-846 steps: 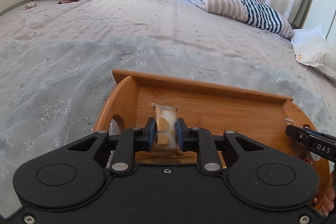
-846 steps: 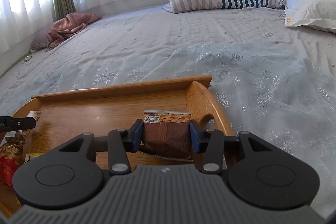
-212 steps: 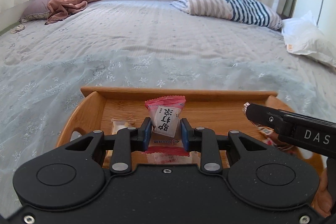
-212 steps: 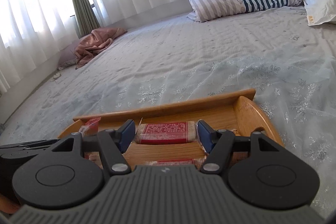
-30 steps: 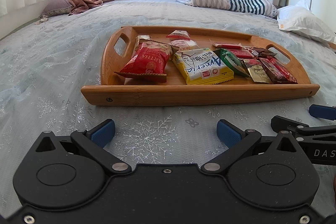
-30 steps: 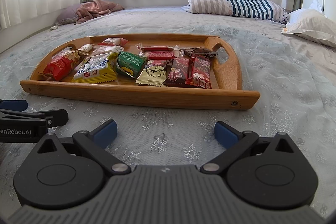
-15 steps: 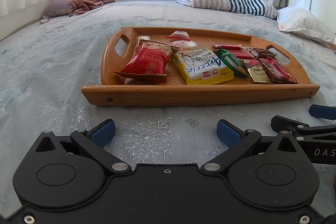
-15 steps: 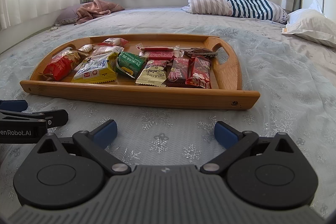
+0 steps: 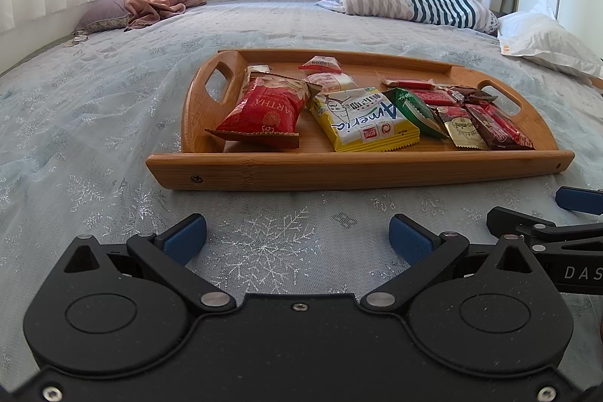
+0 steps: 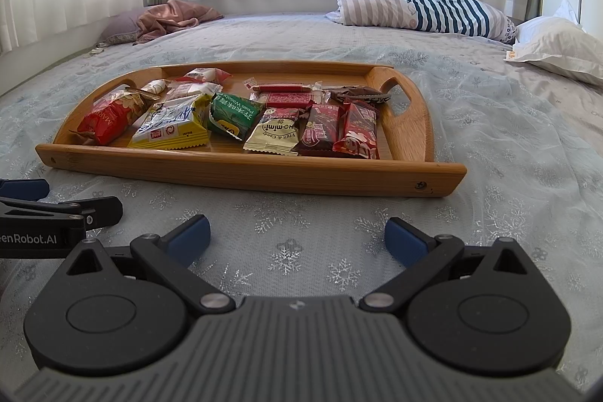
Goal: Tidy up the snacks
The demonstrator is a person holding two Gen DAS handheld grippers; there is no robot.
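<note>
A wooden tray lies on the bed and holds several snack packs in rows. A red bag is at its left, then a yellow pack, a green pack and dark red bars at the right. My left gripper is open and empty, on the bedspread short of the tray. My right gripper is open and empty, beside it; its fingertip shows at the right edge of the left wrist view.
The bed has a pale snowflake bedspread. A striped pillow and a white pillow lie at the far right. A pink cloth on a grey pillow lies at the far left. White curtains hang behind.
Over the last second nothing has visibly moved. Seconds earlier both grippers held snacks over the tray; now both are open, empty and back from it.
</note>
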